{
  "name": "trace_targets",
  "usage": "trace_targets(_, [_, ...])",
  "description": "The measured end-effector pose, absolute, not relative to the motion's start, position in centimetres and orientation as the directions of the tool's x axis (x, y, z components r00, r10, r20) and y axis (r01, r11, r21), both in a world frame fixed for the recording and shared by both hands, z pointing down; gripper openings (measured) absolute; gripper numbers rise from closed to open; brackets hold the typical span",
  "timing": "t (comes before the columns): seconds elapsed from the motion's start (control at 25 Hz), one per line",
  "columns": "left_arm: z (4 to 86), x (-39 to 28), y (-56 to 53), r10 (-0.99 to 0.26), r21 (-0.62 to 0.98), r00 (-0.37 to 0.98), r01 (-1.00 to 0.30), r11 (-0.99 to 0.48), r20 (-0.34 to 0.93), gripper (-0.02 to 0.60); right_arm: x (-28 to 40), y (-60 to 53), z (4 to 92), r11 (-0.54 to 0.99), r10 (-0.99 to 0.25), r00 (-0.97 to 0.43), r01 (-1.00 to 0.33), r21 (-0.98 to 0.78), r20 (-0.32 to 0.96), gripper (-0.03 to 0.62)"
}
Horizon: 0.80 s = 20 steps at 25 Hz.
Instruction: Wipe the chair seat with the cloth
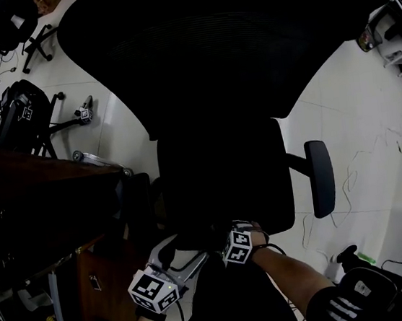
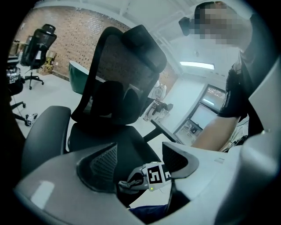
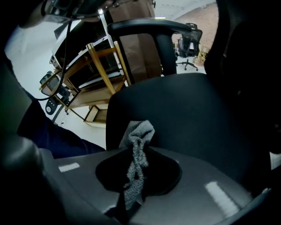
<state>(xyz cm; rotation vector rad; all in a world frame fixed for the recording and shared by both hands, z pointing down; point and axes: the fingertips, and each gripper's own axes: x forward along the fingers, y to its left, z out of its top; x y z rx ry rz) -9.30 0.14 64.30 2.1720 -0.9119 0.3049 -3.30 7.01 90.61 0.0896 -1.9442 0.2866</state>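
Note:
The black office chair fills the head view, with its seat (image 1: 225, 178) below the wide backrest (image 1: 222, 37). My right gripper (image 1: 233, 233) hovers at the seat's front edge, shut on a grey knitted cloth (image 3: 138, 151). The cloth sticks up in a bunch between the jaws of the right gripper (image 3: 135, 178), just above the seat (image 3: 189, 110). My left gripper (image 1: 171, 260) is off the seat's front left corner. In the left gripper view the left gripper (image 2: 138, 160) stands open and empty, and beyond it the right gripper (image 2: 153, 175) shows with the cloth (image 2: 128, 185) in it.
A dark wooden desk (image 1: 37, 187) stands close on the left. The chair's armrest (image 1: 321, 176) juts out on the right. Other office chairs (image 1: 20, 106) stand on the white floor at the far left. Cables (image 1: 355, 173) and gear (image 1: 361, 282) lie on the right.

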Motion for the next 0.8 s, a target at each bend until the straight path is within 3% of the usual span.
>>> trace_targets(0.28, [63.7,-3.5,-1.5,-0.436,0.571,0.79,-0.613,-0.546,0.431,0.345,11.8,4.5,90.4,0.877,-0.029,-0.294,-0.465,-0.117,0.955,0.048])
trace_targets(0.44, [63.4,-0.6,-2.0,-0.395,0.582,0.816,-0.578,-0.571,0.423,0.345,17.6,3.8,89.7,0.833,-0.074,-0.253,-0.548,-0.079,0.965,0.048])
trace_targets(0.68, [62.9,1.2,-2.8,-0.375,0.575,0.824,-0.566,-0.591,0.426,0.345,19.8,3.1,89.3,0.751,-0.096,-0.238,-0.654,-0.087,0.967,0.048])
trace_targets(0.8, [62.0,1.0,-3.4,-0.396,0.567,0.811,-0.584,-0.58,0.431,0.344,18.2,1.5,87.0,0.699,-0.145,-0.31,-0.705,-0.125,0.94,0.048])
